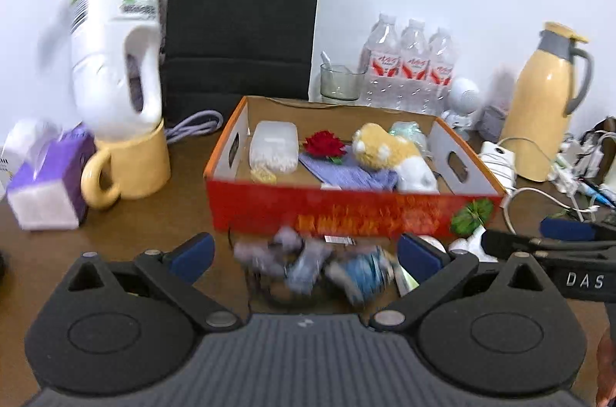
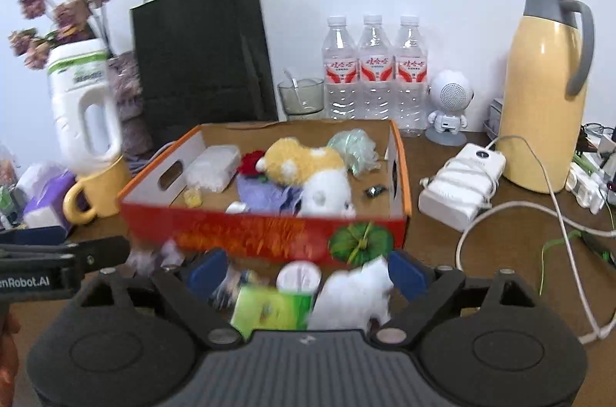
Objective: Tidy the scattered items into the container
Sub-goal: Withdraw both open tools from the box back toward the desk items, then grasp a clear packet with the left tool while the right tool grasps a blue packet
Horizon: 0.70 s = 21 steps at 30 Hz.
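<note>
Low in the left wrist view, the left tongs [image 1: 304,253] stand wide apart and hold nothing. Between their blue pads lies a blurry heap of blue and grey bits [image 1: 308,268] on the brown counter [image 1: 184,199]. It is too smeared to name. It looks soft and light, like cloth or wrappers, so a pinch in the thick middle should lift it.

Low in the right wrist view, the right tongs [image 2: 308,272] are spread too, with nothing pinched. In front of them sit a green packet [image 2: 269,310], a small white round tub [image 2: 299,277] and a white fluffy lump [image 2: 354,295]. The packet looks flat and may slip, so take it by an edge. The tub looks hard and smooth; grab it across its sides. The lump looks squashy and easy to squeeze anywhere.

Just behind, in the middle of both views, is the red box [image 1: 346,210]. Inside are a yellow and white plush toy [image 1: 389,153], a red flower [image 1: 323,145] and a clear plastic case [image 1: 273,145].
</note>
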Motion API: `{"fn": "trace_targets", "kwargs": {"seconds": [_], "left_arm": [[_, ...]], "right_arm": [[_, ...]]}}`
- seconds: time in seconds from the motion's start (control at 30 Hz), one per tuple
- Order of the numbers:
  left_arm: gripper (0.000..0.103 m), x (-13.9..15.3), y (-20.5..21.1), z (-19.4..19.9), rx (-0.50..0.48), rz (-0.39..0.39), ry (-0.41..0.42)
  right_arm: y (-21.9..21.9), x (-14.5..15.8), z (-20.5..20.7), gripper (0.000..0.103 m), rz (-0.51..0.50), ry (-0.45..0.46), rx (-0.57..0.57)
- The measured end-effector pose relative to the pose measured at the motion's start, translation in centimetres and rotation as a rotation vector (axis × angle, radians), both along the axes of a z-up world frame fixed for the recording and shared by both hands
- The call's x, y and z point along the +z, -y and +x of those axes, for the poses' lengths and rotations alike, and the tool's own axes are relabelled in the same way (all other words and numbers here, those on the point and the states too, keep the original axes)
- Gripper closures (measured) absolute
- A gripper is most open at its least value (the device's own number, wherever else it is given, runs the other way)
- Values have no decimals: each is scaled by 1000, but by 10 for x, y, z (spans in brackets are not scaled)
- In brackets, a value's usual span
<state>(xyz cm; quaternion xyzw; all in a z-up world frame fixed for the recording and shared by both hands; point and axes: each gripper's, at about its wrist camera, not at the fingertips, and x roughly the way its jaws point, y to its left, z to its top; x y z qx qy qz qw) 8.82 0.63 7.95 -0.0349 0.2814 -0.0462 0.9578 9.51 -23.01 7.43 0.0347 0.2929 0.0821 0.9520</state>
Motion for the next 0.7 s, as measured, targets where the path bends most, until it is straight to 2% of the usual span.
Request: {"fn": "trace_targets", "kwargs": {"seconds": [0.17,0.27,0.37,0.47,0.53,0.63,0.7], "left_arm": [[0,-29,-16,-61,-46,-42,-28],[0,-40,-27,-88,-91,-88,-45],[0,-42,-27,-97,-126,-56,-36],[0,-40,-23,-92,-150,8,32],[2,-39,-19,-79,-169,54,49],[11,-34,-20,-53,-209,102,63],[26,-30,-26,-33,-225,115,83]], "right_arm": [[5,-31,-53,12,100,-70,37],[5,-42,-86,12,120,-63,50],[5,-48,-105,12,139,-46,73],[-3,-49,-105,14,112,-22,108],[-10,-46,-94,16,96,-18,135],[-21,-40,-68,30,64,-19,184],[-30,-36,-50,41,40,-18,214]]}}
